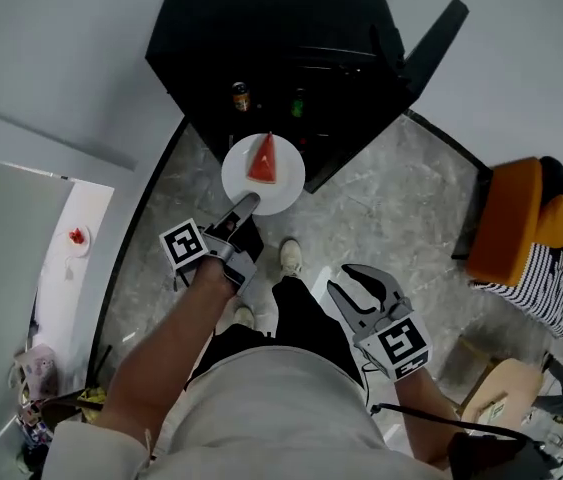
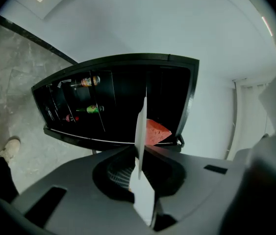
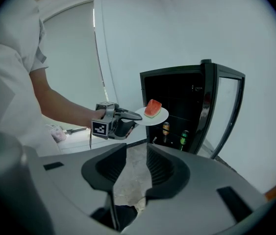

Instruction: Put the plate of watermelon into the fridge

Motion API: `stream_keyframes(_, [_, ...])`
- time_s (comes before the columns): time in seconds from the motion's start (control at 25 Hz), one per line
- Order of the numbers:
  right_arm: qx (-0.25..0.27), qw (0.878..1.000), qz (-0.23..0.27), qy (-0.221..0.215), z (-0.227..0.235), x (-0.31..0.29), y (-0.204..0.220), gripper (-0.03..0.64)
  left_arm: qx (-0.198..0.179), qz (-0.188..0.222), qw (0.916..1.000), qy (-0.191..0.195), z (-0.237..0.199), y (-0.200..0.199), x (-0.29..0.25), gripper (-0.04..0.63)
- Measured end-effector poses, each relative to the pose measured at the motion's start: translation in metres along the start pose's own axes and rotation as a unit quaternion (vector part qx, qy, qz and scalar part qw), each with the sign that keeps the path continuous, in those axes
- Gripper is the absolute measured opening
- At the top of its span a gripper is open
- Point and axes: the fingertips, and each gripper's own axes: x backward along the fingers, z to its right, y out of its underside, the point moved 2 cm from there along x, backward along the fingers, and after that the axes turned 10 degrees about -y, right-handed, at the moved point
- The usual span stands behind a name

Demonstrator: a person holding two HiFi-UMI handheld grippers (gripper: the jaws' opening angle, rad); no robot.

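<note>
- The left gripper (image 1: pixel 245 206) is clamped on the near rim of the plate (image 1: pixel 286 186). It holds the plate in the air just in front of the open fridge (image 1: pixel 261 28), not yet inside.
- Only 1 edge is pinched and the watermelon (image 1: pixel 263 161) looks to rest loose, so the plate should go in level. A dip at the far rim could slide the wedge off.
- Aim for a bare stretch of shelf, clear of the can (image 1: pixel 241 96) and the green bottle (image 1: pixel 299 103), and set the plate flat before letting go.
- The right gripper (image 1: pixel 366 286) hangs low with its jaws apart and nothing between them. The door (image 1: pixel 431 48) stands wide, so it probably need not help.
- The plate is round, white and shallow. It carries 1 red triangular wedge near its centre.
</note>
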Motion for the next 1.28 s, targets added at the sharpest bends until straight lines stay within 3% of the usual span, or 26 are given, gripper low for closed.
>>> stream_keyframes(0.2, [-0.005,1.000,-0.017,-0.008,0.062,-0.010,-0.002,0.124,-0.004,0.020,0.9998,-0.003,-0.017,-0.045,-0.082,0.032])
stream_keyframes(0.6, [-0.029,0.998,-0.040,-0.027,0.109,-0.031,0.024,0.124,-0.030,0.054,0.9971,-0.045,-0.072,-0.114,-0.179,0.032])
stream_keyframes(1.12, [-0.044,0.996,-0.059,-0.054,0.130,-0.048,0.031,0.124,-0.035,0.070,0.9940,-0.077,-0.087,-0.148,-0.227,0.033])
stream_keyframes(1.28, [-0.049,0.996,-0.057,-0.057,0.134,-0.050,0.031,0.124,-0.041,0.066,0.9914,-0.106,-0.088,-0.153,-0.233,0.035])
